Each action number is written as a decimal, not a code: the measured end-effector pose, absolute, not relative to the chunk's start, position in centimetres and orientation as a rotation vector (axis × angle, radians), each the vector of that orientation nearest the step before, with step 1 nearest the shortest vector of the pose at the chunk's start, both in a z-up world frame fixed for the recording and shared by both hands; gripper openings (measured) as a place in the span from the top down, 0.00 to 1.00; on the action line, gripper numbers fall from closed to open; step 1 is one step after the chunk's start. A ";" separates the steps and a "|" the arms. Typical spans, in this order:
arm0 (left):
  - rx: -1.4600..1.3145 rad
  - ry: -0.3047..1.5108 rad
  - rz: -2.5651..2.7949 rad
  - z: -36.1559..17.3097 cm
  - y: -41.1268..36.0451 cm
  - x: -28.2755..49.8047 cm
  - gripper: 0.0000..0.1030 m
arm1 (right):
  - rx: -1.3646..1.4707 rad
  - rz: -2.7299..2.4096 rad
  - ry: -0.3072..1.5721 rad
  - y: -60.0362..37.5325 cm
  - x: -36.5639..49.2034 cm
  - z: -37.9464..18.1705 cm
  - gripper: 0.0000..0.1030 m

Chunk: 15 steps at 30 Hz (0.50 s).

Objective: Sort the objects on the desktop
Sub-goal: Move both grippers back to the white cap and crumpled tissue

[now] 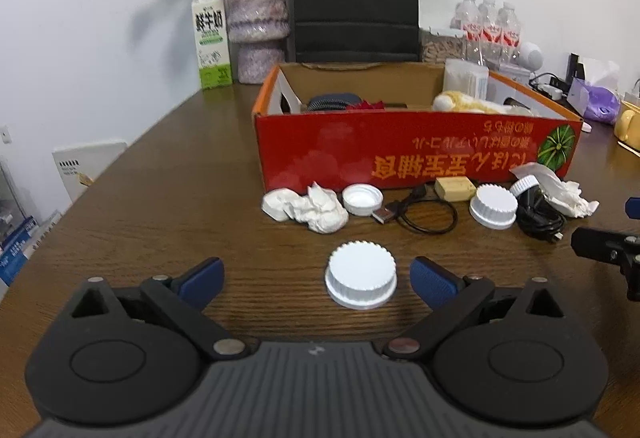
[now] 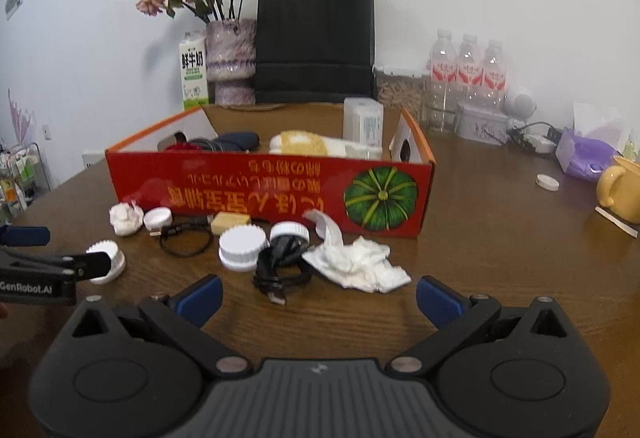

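Jaws of the left gripper (image 1: 316,280) stand spread around a ribbed white cap (image 1: 361,279) on the worktop (image 1: 160,198), touching nothing. Right gripper (image 2: 318,300), jaws likewise spread, hovers near a crumpled tissue (image 2: 356,264) and black cable (image 2: 280,270). Red carton (image 2: 272,190) lies beyond the clutter.

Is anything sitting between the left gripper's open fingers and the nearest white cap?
Nothing visible does. The white cap sits alone on bare table, just ahead of the open left gripper and right of its centreline. The crumpled tissue and black cable lie farther back, near the red box.
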<state>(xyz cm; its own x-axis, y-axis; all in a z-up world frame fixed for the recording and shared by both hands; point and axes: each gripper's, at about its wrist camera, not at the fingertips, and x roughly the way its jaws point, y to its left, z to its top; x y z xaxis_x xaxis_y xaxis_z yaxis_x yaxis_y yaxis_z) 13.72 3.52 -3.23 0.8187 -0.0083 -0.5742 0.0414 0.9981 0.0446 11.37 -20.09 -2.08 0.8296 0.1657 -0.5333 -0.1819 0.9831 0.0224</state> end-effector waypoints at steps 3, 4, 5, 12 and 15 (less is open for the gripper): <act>0.039 0.636 -0.048 -3.5 3.4 14.0 0.32 | -0.027 0.181 0.571 -20.2 11.3 -2.2 0.00; 0.034 0.642 -0.060 -3.5 3.4 14.1 0.37 | -0.024 0.180 0.573 -20.3 11.3 -2.2 0.00; 0.032 0.635 -0.070 -3.5 3.3 14.0 0.48 | -0.021 0.180 0.575 -20.3 11.4 -2.2 0.00; 0.020 0.636 -0.094 -3.3 3.1 14.3 0.61 | -0.017 0.171 0.582 -20.5 11.8 -2.2 0.00; 0.017 0.636 -0.094 -3.3 3.1 14.3 0.61 | -0.009 0.161 0.578 -21.0 12.0 -2.1 0.00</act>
